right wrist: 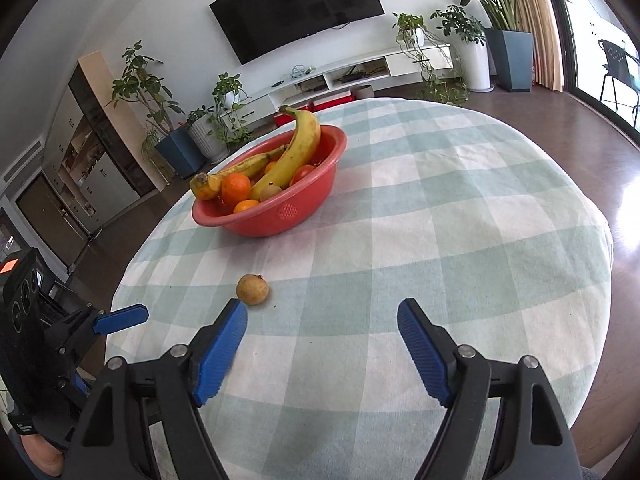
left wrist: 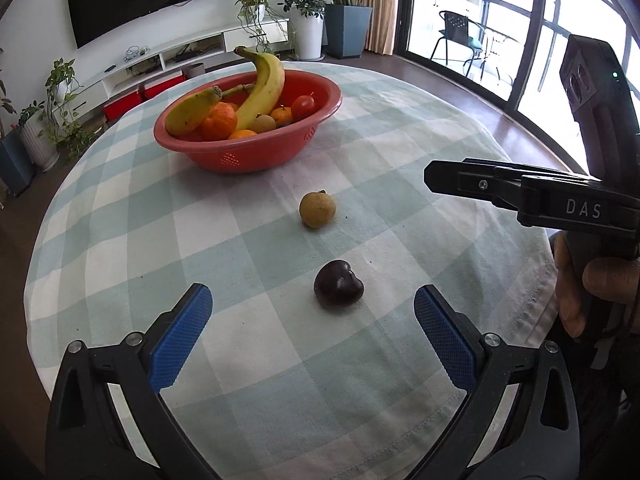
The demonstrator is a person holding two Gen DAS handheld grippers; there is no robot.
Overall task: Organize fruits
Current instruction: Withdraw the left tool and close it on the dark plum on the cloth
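Note:
A red bowl [left wrist: 248, 156] [right wrist: 280, 216] at the far side of the table holds two bananas [left wrist: 264, 88], oranges, a tomato and a small tan fruit. On the cloth lie a tan round fruit [left wrist: 317, 210] [right wrist: 253, 289] and a dark cherry [left wrist: 338, 285]. My left gripper [left wrist: 312, 300] is open, low over the table, with the cherry just ahead between its fingertips. My right gripper [right wrist: 322, 312] is open and empty; the tan fruit lies just beyond its left fingertip. The right gripper also shows in the left wrist view [left wrist: 436, 178], seen side-on. The cherry is hidden in the right wrist view.
The round table has a green-and-white checked cloth [left wrist: 280, 360] [right wrist: 440, 240]. Its edge curves close at the left and right. Behind stand a TV wall, a low cabinet, potted plants [left wrist: 308, 20] and a glass door.

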